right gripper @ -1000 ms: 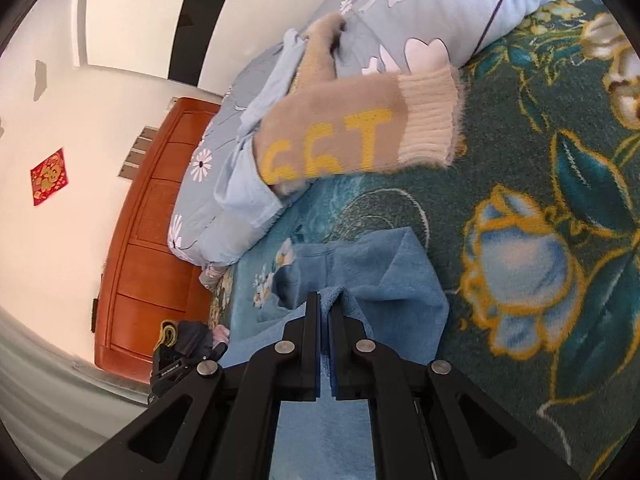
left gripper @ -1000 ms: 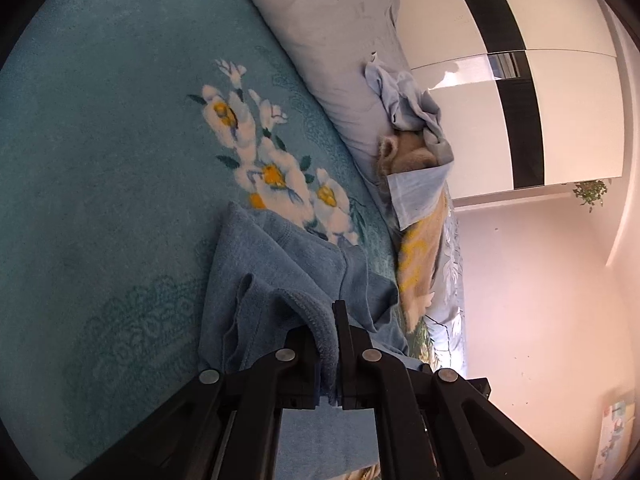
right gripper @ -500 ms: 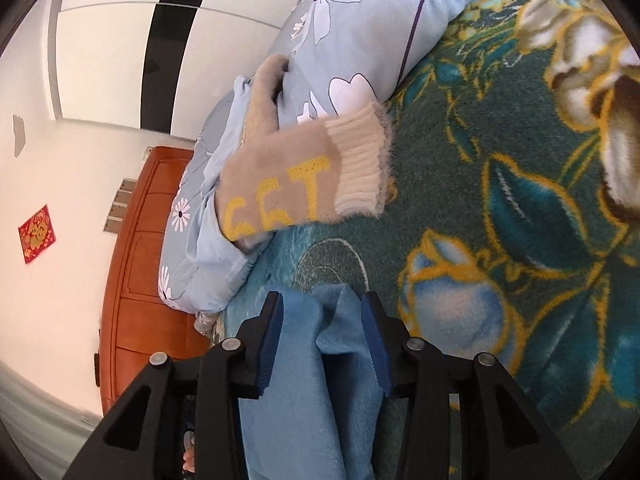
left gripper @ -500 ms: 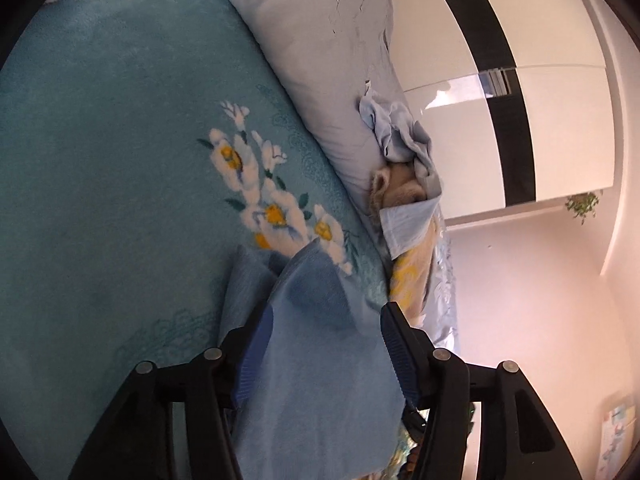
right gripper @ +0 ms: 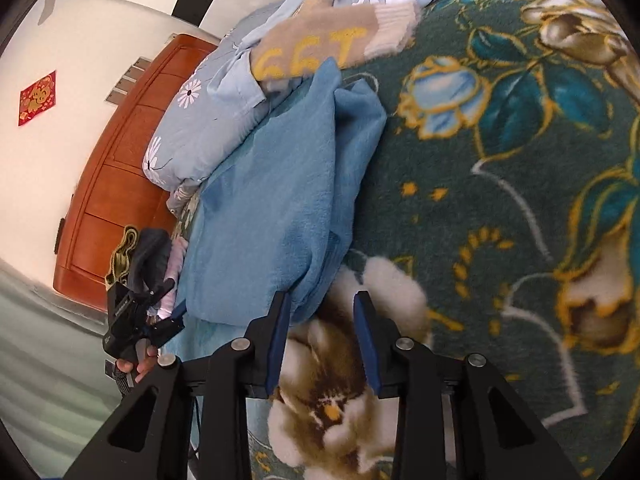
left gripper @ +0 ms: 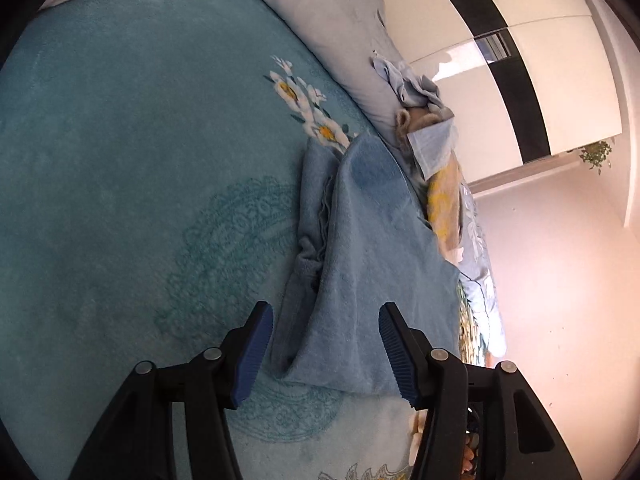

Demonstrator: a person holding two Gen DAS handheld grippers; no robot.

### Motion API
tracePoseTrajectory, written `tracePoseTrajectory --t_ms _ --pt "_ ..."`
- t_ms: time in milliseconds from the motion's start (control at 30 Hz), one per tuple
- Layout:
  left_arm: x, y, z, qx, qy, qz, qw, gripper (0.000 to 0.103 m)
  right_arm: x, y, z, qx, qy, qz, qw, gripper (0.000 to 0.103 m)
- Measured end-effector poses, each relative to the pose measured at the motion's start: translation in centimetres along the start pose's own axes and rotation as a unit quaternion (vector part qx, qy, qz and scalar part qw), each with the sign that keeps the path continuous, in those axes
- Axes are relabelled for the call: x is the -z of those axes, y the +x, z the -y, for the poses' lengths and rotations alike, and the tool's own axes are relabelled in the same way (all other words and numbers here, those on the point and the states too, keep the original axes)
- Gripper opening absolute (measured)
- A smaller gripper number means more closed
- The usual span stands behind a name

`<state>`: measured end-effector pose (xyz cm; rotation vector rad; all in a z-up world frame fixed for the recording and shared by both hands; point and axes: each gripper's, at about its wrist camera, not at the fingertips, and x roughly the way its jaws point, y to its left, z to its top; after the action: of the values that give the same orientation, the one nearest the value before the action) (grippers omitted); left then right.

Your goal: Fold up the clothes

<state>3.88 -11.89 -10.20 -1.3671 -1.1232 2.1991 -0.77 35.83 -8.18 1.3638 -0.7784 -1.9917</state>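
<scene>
Left wrist view shows the left claw (left gripper: 324,350) spread wide and holding nothing, its fingers either side of the near edge of the folded blue garment (left gripper: 372,248), which lies on the teal bedspread (left gripper: 120,160) with its long axis running away towards the pale pillow (left gripper: 336,12). Right wrist view alone shows the beige sweater (right gripper: 320,48) touching the garment's far tip, a wooden cabinet (right gripper: 120,168), and the right claw (right gripper: 322,344), partly parted and empty, just off the garment's near corner.

Lots of bare teal blanket (left gripper: 120,160) off the folded blue garment's (left gripper: 372,248) one long side, easy approach there. The far edge is crowded though: pillow (left gripper: 328,20) and tan sweater (right gripper: 320,48) sit right against it.
</scene>
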Motion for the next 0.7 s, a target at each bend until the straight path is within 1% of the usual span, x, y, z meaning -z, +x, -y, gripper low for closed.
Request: tracePoseTrajectory --t_ms 67,100,133,233,367,400,433,500,600,700 --pt "0.7 0.4 0.6 -0.012 0.017 -0.003 0.9998 0.058 -0.1 0.4 0.1 -0.006 0.006 0.002 1.000 0.025" --pt "1.0 0.5 0.7 -0.013 0.019 -0.002 0.9997 0.058 -0.1 0.5 0.1 -0.011 0.008 0.002 1.000 0.020" --pt "1.2 0.5 0.7 -0.013 0.021 -0.002 0.9997 0.058 -0.1 0.7 0.1 -0.019 0.011 0.001 1.000 0.019" --pt "1.8 0.6 1.0 -0.015 0.027 0.001 0.9995 0.058 -0.2 0.9 -0.1 -0.021 0.013 0.005 1.000 0.018" --pt "1.8 0.2 0.9 -0.011 0.022 0.003 0.9997 0.058 -0.1 0.6 -0.1 -0.039 0.016 0.008 0.999 0.019" --pt "1.8 0.2 0.9 -0.012 0.021 0.003 0.9997 0.058 -0.1 0.6 -0.3 -0.033 0.013 0.011 0.999 0.018" --pt "1.8 0.2 1.0 -0.010 0.020 0.004 0.9997 0.058 0.0 0.6 -0.4 -0.026 0.009 0.014 1.000 0.015" --pt "1.9 0.1 1.0 -0.011 0.022 0.005 0.9997 0.058 0.0 0.6 -0.6 -0.020 0.009 0.011 1.000 0.004" --pt "2.0 -0.1 0.9 -0.011 0.022 0.005 0.9997 0.058 -0.1 0.5 -1.5 -0.001 -0.003 0.011 1.000 0.002" --pt "2.0 -0.4 0.9 -0.012 0.024 0.007 0.9996 0.058 -0.2 -1.5 -1.7 0.039 -0.026 0.029 0.998 0.002"
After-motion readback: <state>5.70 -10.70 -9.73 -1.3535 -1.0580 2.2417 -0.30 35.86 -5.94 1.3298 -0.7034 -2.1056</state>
